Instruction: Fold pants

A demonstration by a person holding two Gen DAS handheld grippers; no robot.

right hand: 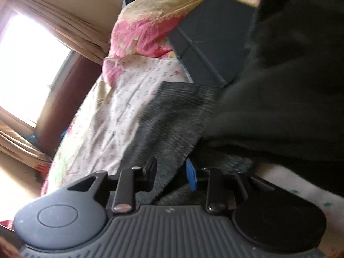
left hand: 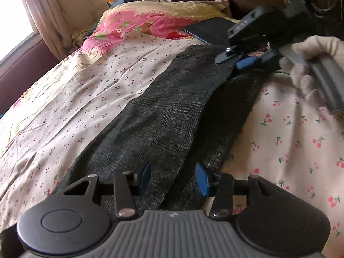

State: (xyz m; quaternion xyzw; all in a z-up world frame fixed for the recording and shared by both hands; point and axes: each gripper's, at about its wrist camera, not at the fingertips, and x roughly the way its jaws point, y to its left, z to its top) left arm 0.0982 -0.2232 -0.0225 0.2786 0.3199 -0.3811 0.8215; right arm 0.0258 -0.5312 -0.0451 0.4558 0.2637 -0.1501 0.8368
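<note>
Dark grey checked pants (left hand: 161,111) lie lengthwise on a cherry-print bedsheet (left hand: 86,99). My left gripper (left hand: 174,177) hovers over their near end, open, with the cloth lying flat under and between its blue-padded fingers (left hand: 203,179). My right gripper (left hand: 236,58), held by a gloved hand (left hand: 311,68), is at the far end of the pants. In the right wrist view the right gripper (right hand: 172,175) stands open; a fold of the pants (right hand: 172,118) runs between its fingers, and the blue pad (right hand: 192,177) is clear of the cloth.
A pink flowered pillow (left hand: 139,23) and a dark flat case (left hand: 206,30) lie at the head of the bed. A blurred dark cloth mass (right hand: 290,75) fills the right side of the right wrist view. Curtain and bright window (left hand: 13,17) are at the left.
</note>
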